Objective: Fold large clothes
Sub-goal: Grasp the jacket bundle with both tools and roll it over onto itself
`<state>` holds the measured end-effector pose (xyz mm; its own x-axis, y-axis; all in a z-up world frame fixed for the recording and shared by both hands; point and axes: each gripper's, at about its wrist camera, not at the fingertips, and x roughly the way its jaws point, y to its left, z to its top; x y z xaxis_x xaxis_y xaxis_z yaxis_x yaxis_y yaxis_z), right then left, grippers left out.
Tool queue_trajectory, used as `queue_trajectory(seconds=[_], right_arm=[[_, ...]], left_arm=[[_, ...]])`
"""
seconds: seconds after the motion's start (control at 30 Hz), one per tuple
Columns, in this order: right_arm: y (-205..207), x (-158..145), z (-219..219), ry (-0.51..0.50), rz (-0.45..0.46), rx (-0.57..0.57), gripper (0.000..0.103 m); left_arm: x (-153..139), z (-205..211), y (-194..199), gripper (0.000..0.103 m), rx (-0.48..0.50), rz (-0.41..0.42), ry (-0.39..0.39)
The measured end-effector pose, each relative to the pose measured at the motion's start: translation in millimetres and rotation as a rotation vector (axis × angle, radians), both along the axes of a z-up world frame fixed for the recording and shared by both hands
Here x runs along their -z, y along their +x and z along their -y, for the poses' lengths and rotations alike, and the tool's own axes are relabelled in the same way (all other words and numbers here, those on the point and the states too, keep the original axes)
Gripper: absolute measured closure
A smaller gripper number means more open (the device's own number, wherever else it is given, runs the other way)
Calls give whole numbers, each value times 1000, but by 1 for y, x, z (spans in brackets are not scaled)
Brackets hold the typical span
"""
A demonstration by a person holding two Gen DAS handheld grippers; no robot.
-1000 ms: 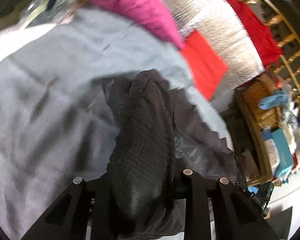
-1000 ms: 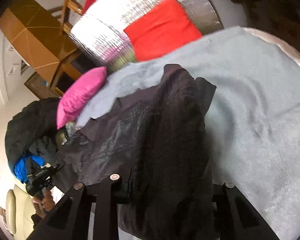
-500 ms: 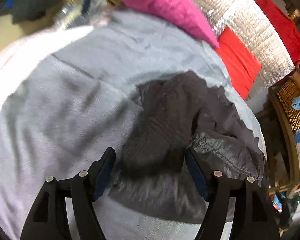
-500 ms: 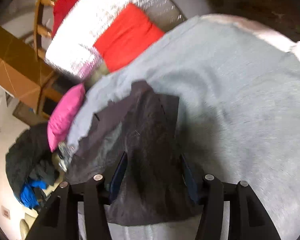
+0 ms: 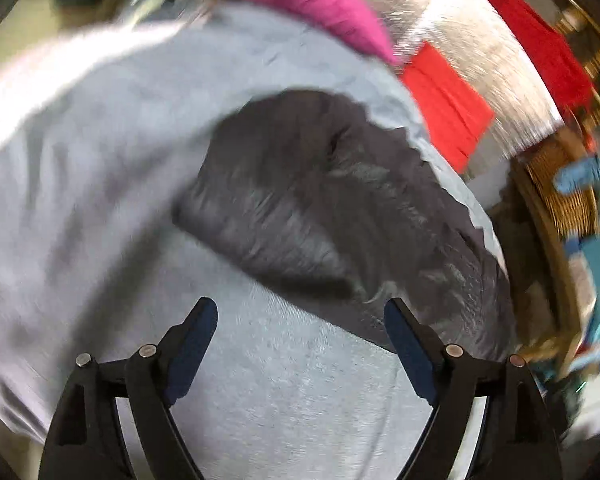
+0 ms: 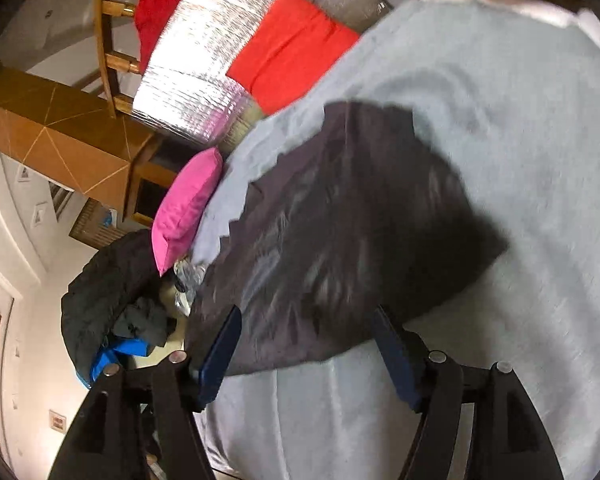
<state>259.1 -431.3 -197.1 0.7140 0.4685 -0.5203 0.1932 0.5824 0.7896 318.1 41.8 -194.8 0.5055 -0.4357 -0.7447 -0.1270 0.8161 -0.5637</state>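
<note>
The dark jacket point(image 5: 340, 208) lay folded on the grey sheet point(image 5: 100, 128). Both the left gripper point(image 5: 300, 332) and right gripper point(image 6: 306, 338) had jaws spread, holding nothing.

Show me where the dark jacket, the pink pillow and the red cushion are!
dark jacket point(image 5: 324, 200): left wrist view, middle of the folded fabric.
pink pillow point(image 6: 186, 206): right wrist view, centre of its face.
red cushion point(image 6: 292, 50): right wrist view, middle of its front.
</note>
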Motion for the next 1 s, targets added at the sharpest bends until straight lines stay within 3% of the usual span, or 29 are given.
queue_trajectory(seconds=[0.07, 0.3, 0.53, 0.63, 0.73, 0.83, 1.0], right_arm=[[5, 16, -2, 64, -42, 10, 31], [28, 56, 1, 140, -138, 105, 31], [48, 62, 11, 178, -66, 191, 30], [54, 64, 12, 160, -52, 220, 30], [58, 62, 9, 104, -42, 229, 32], [61, 54, 2, 23, -46, 235, 44], [56, 25, -14, -97, 22, 217, 62]], left_arm=[[7, -4, 7, 17, -17, -7, -55], [27, -12, 29, 15, -151, -17, -177], [45, -14, 41, 15, -273, -13, -298], [45, -10, 40, 17, -287, 11, -291], [46, -4, 43, 35, -289, 22, -238], [43, -2, 50, 50, -274, 34, -218], [29, -4, 43, 64, -257, 86, -211]])
